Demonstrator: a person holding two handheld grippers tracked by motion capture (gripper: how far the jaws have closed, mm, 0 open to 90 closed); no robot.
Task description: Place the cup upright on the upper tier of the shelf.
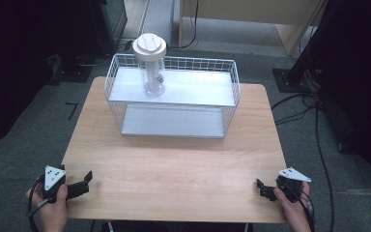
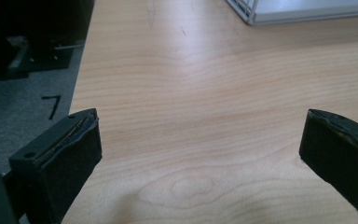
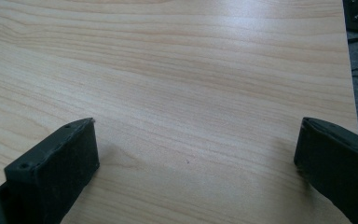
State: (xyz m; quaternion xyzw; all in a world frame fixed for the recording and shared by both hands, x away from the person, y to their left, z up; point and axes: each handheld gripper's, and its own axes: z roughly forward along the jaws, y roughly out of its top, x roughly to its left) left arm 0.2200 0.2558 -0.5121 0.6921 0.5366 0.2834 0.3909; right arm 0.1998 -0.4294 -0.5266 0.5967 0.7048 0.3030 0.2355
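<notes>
At desk's (image 1: 174,159) near edge, you held both grippers, fingers spread, empty. Bottle (image 1: 150,65) stood upright on wire rack's (image 1: 174,92) top shelf, twelve o'clock; left gripper (image 1: 79,186) nearer than right gripper (image 1: 265,190).

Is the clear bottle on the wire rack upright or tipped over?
Upright: the bottle stands on its base on the rack's upper shelf, cream lid on top.

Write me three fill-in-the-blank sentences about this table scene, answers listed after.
1. The clear bottle with the cream lid stands on the wire rack's ____ shelf.
2. Both tongs, left and right, have their jaws ____.
3. The rack sits on a ____ table.

Missing words: upper; open; wooden
</notes>
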